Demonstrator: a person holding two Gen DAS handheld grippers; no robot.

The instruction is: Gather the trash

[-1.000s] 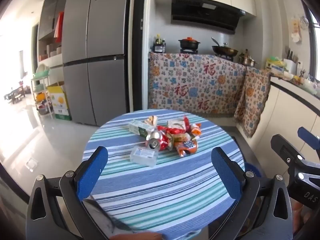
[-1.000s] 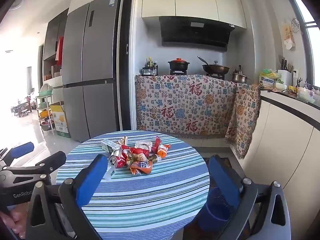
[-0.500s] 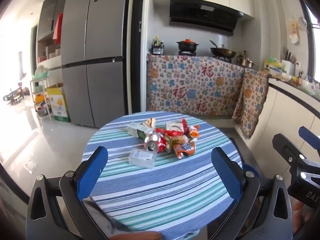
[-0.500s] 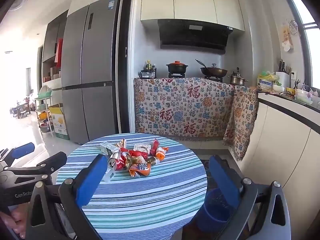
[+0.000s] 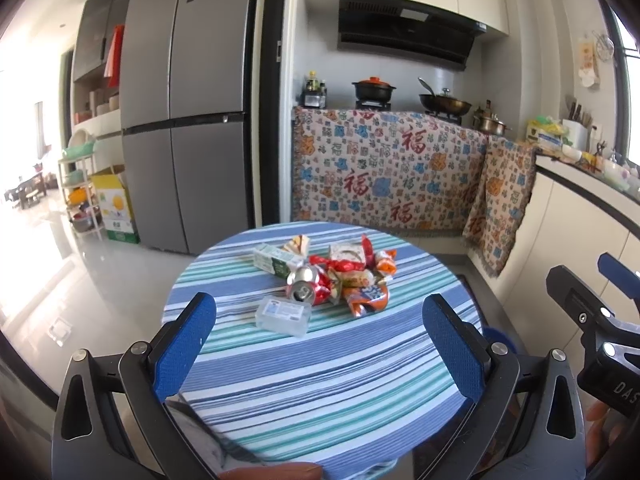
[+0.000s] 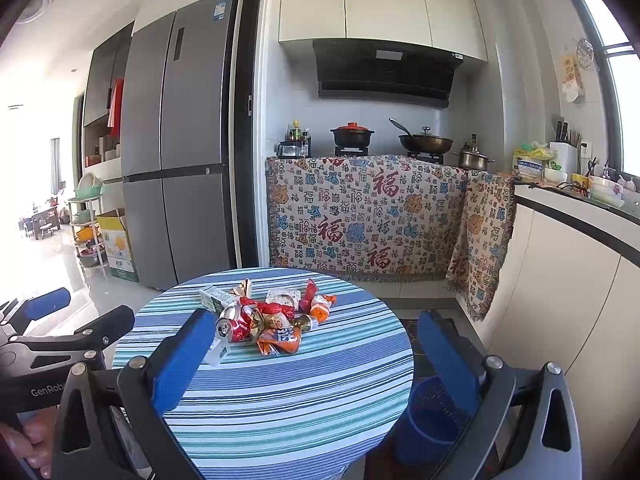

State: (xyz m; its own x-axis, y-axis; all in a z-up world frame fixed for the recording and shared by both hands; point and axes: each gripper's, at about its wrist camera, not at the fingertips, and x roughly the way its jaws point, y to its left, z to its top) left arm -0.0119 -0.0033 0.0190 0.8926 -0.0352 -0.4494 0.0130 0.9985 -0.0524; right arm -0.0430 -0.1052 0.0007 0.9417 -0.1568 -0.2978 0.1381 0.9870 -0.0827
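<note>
While both tongs (image 5: 320, 348) gape, trash (image 5: 328, 280) lies well ahead

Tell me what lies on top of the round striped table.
On the table sits one cluster: a crushed can, a clear plastic box, a green carton and snack wrappers. Whatever lies beneath the wrappers is covered.

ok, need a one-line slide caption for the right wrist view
Right gripper open and empty, facing the trash pile on a striped round table, blue bin beside it on the floor.
</note>
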